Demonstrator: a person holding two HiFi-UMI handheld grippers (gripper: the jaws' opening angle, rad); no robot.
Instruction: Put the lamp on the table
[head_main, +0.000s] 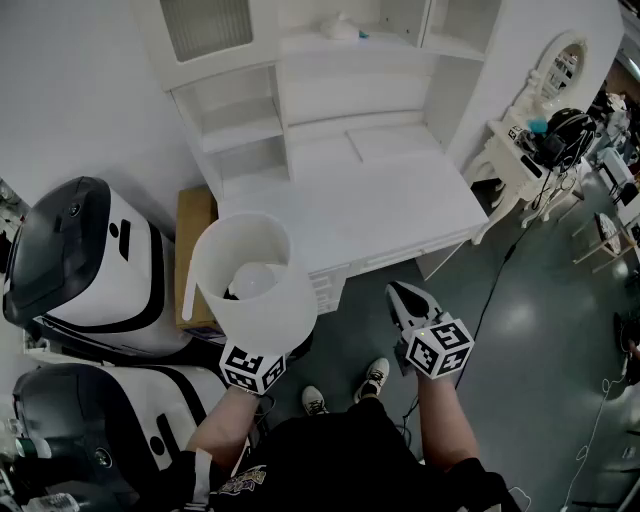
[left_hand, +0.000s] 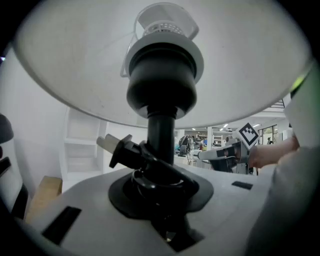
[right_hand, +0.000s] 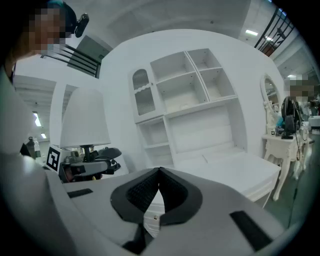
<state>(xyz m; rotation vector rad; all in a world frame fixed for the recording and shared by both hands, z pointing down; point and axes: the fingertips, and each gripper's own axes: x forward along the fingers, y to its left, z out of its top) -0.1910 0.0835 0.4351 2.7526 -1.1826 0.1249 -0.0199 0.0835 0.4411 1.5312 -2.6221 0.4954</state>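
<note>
I am clamping my left gripper (left_hand: 161, 187) on the black stem of the white-shaded table lamp (head_main: 255, 285), holding it upright in the air, just near-left of the front edge of the white hutch desk (head_main: 400, 205). My right gripper (head_main: 408, 300) is hovering clenched and empty over open grey floor (head_main: 540, 330).

Both arms are stuck out in front, left forearm (head_main: 224, 430) and right forearm (head_main: 442, 422) bare and roughly parallel. The left hand-held gripper (left_hand: 159, 192) sits about level, jaws clamped on the stem of the lamp (left_hand: 161, 132), which stands upright in it. The right hand-held gripper (head_main: 403, 300) tips slightly down, jaws pressed together with nothing between them, well clear of the left one.
</note>
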